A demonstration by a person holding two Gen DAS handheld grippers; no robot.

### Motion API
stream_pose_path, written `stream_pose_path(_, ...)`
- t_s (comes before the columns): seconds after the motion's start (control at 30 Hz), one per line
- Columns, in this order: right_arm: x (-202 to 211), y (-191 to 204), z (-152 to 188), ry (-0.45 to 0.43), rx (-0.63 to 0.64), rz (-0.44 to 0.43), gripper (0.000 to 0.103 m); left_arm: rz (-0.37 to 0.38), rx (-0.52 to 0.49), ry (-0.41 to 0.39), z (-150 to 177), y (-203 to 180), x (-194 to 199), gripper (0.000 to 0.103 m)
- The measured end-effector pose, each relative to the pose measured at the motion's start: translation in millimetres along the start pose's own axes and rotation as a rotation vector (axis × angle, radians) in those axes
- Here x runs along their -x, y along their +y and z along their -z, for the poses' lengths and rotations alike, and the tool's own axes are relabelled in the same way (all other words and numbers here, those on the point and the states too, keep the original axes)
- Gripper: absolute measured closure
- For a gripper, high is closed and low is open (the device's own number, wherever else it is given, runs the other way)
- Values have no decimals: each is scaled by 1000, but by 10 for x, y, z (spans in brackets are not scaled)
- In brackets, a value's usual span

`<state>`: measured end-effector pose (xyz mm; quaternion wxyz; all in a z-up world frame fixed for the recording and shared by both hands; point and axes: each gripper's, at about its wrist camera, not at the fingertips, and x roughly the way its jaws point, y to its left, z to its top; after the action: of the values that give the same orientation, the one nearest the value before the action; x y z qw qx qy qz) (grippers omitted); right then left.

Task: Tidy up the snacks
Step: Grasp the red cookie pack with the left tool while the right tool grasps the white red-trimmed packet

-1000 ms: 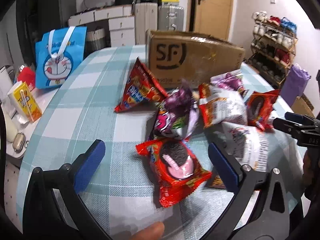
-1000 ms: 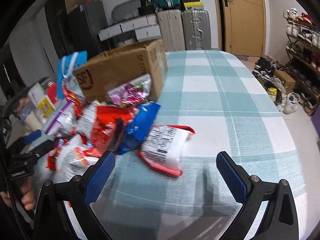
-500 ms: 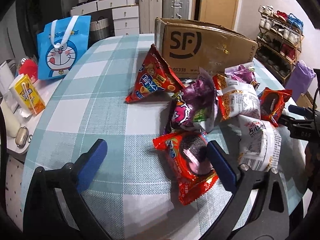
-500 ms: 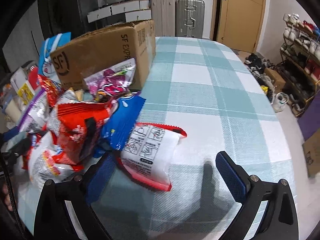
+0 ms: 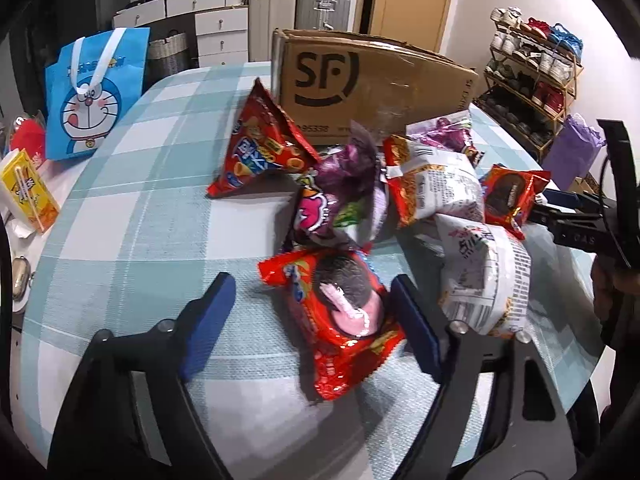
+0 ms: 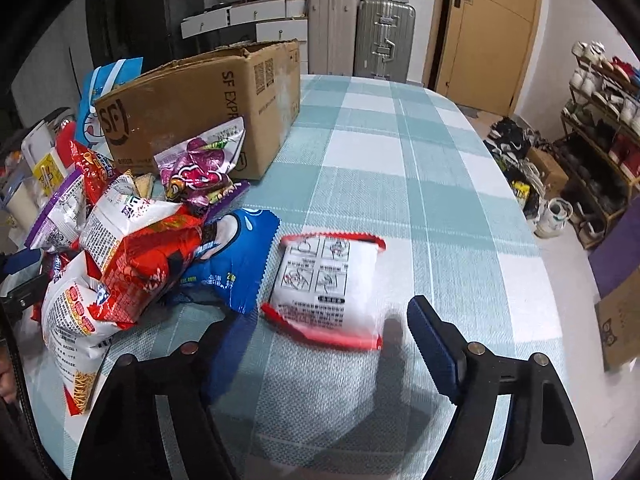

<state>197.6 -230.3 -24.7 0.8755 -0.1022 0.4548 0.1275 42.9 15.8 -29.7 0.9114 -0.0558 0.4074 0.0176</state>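
Observation:
A pile of snack packets lies on the checked tablecloth in front of a brown SF cardboard box [image 5: 372, 88], also in the right wrist view [image 6: 200, 108]. My left gripper [image 5: 312, 320] is open, its jaws either side of a red cookie packet [image 5: 340, 316] at the pile's near edge. My right gripper [image 6: 324, 340] is open just before a white packet with red edges [image 6: 328, 288] that lies apart from the pile. A blue packet [image 6: 236, 260] lies to its left. The right gripper also shows in the left wrist view [image 5: 576, 220].
A blue Doraemon bag [image 5: 96, 92] stands at the table's left, with a yellow carton [image 5: 28, 192] beside it. Suitcases [image 6: 360, 36], drawers and a door are behind the table. A shoe rack [image 6: 600, 120] stands at the right. The table's edge [image 6: 552, 264] curves near the right gripper.
Both grippers have moved forward and lower toward the packets. The red cookie packet now sits between the left jaws, and the white packet lies closer to the right jaws.

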Motion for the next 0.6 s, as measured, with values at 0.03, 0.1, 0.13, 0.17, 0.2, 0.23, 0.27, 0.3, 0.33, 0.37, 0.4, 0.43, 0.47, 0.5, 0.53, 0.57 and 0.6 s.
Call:
stream_pose_path(0.03,-10,-6,-11,0,1,2,23,11,4,1,8,-9,-3,34)
stream_pose_path(0.1,-16,-15,-12,3,2,-1,27,32,11,3,25,-17,3,40)
stream_pose_path(0.13,-20,-30,-17,5,1,-5,32,39,11,4,32,-18,11,42)
stream_pose_path(0.17,-24,-42,-18,6,-2,-9,36,42,8,4,37,-24,20,44)
stream_pose_path(0.2,-27,-54,-14,7,-5,-14,39,48,5,5,40,-22,27,47)
stream_pose_path(0.23,-23,-63,-6,7,-8,-18,43,58,4,6,47,-20,38,51)
stream_pose_path(0.27,-17,-73,3,4,-9,-20,44,64,4,6,51,-14,50,54)
stream_pose_path(0.3,-3,-80,17,-2,-7,-20,45,71,5,6,54,-6,61,59)
stream_pose_path(0.33,15,-92,33,-9,-6,-20,47,74,5,7,56,-1,72,60)
stream_pose_path(0.37,24,-105,47,-11,-9,-22,47,74,3,4,56,5,79,60)
stream_pose_path(0.4,37,-126,66,-14,-16,-26,48,73,0,1,63,4,86,61)
stream_pose_path(0.43,52,-148,86,-18,-25,-28,49,73,0,-1,67,11,93,61)
stream_pose_path(0.47,68,-160,103,-21,-30,-31,50,73,2,-2,71,15,98,61)
stream_pose_path(0.5,89,-172,124,-26,-32,-33,52,74,1,-2,72,22,101,61)
stream_pose_path(0.53,114,-180,143,-35,-33,-31,55,74,1,-2,76,24,109,61)
stream_pose_path(0.57,138,-190,161,-42,-34,-30,56,72,3,-4,79,24,110,61)
stream_pose_path(0.6,158,-198,177,-47,-35,-32,56,72,5,-6,87,34,122,61)
